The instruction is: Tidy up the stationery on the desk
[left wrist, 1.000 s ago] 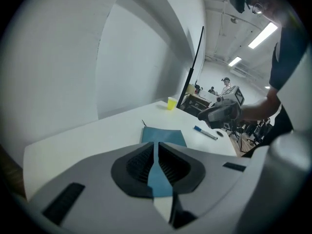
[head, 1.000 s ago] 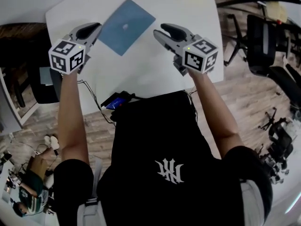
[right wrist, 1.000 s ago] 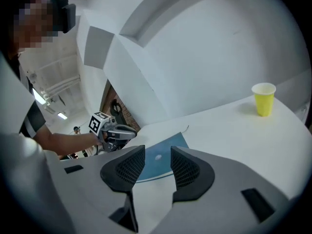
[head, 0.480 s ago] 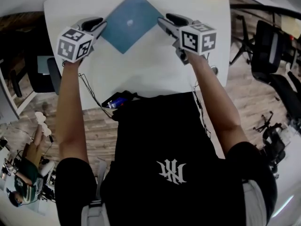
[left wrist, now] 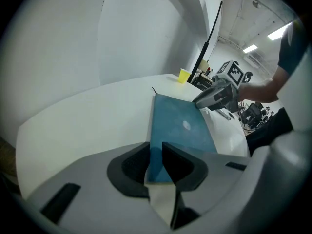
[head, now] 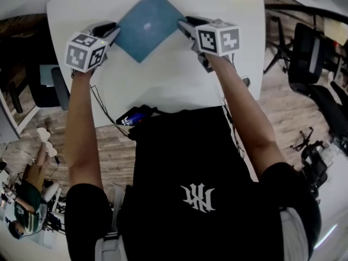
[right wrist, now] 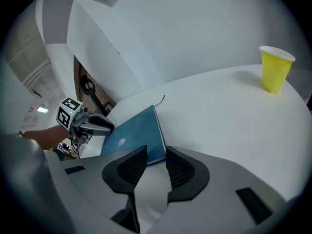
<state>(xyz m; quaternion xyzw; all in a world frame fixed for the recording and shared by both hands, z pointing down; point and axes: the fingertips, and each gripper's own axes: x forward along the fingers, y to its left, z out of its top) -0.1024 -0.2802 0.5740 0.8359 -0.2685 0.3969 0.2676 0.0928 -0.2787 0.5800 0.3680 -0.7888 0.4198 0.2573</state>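
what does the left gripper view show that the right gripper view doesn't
Left gripper view only: the right gripper, whose fingers have just been closing, the blue notebook's corner between them, unpinched. Right gripper view only: the left gripper. Both: the notebook, the yellow cup and the white desk.

A white desk (head: 163, 80) stands on a wood-plank floor (head: 114, 145), with black office chairs (head: 304, 53) to the right, a plain white wall (left wrist: 136, 38) behind and ceiling strip lights (left wrist: 251, 48).
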